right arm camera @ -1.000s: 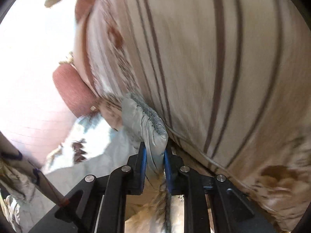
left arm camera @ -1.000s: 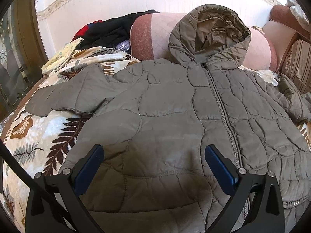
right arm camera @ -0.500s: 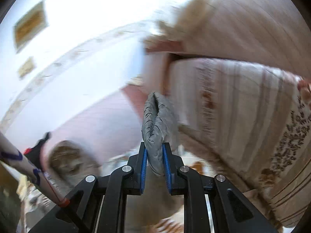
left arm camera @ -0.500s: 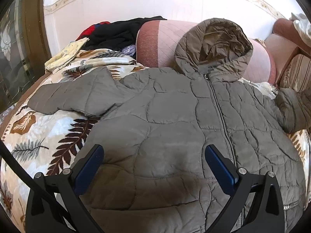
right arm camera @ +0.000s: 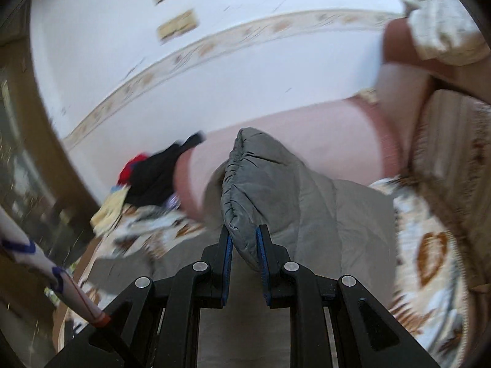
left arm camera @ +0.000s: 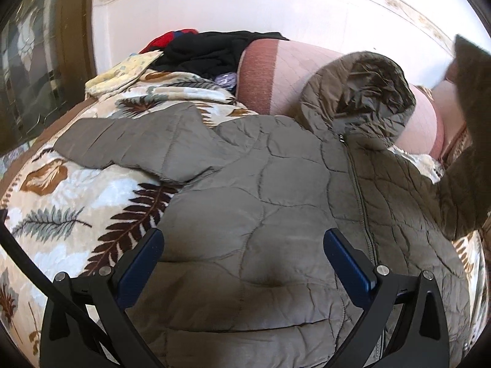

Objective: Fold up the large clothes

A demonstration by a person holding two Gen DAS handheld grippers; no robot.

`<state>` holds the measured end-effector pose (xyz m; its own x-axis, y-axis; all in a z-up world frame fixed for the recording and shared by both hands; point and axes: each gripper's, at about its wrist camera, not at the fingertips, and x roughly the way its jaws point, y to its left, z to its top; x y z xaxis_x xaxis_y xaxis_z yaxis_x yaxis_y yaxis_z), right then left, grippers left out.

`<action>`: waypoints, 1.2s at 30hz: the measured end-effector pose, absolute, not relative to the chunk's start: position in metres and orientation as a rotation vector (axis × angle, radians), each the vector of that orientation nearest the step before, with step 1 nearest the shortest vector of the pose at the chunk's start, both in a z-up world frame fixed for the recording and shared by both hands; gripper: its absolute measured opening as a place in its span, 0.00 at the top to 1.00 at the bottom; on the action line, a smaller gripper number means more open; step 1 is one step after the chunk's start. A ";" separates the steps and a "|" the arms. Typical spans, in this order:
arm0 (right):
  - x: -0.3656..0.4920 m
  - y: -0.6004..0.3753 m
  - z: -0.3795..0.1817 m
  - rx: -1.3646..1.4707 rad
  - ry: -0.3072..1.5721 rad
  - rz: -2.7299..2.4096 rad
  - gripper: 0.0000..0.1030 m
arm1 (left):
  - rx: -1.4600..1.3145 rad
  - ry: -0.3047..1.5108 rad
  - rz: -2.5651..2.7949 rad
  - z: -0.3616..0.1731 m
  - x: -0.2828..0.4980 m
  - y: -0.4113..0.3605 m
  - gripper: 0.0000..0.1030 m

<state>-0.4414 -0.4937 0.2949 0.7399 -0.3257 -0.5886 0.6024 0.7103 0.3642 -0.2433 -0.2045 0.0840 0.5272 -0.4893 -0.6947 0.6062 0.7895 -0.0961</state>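
A grey-brown quilted jacket [left arm camera: 251, 202] lies front-up and zipped on a leaf-patterned blanket [left arm camera: 61, 202] that covers the bed. Its hood [left arm camera: 359, 92] rests against a pink bolster cushion [left arm camera: 276, 70] at the wall, and one sleeve [left arm camera: 129, 141] stretches flat toward the left of the left wrist view.

The left tool [left arm camera: 242, 257] hangs over the lower front of the jacket with its jaws spread wide and nothing between them; the blue pads [left arm camera: 144, 260] stand clear of the fabric.

The right tool [right arm camera: 244, 242] is nearly closed, pinching the gathered cuff of the other sleeve [right arm camera: 245, 190], which stands up between its pads and is lifted off the bed. In the left wrist view a dark, blurred shape [left arm camera: 469, 141] at the right edge is probably this raised sleeve.

A pile of black and red clothes [left arm camera: 208, 52] sits beyond the blanket by the cushion's end.
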 end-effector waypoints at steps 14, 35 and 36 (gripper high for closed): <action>-0.348 -0.442 0.145 0.666 0.774 -0.401 0.83 | 0.145 0.773 -0.591 0.083 -0.234 -0.197 0.00; -0.533 -0.411 0.258 0.726 0.600 -0.441 0.32 | 0.187 0.731 -0.607 0.087 -0.246 -0.200 0.00; -0.540 -0.404 0.270 0.736 0.581 -0.430 0.32 | 0.190 0.727 -0.607 0.087 -0.247 -0.200 0.00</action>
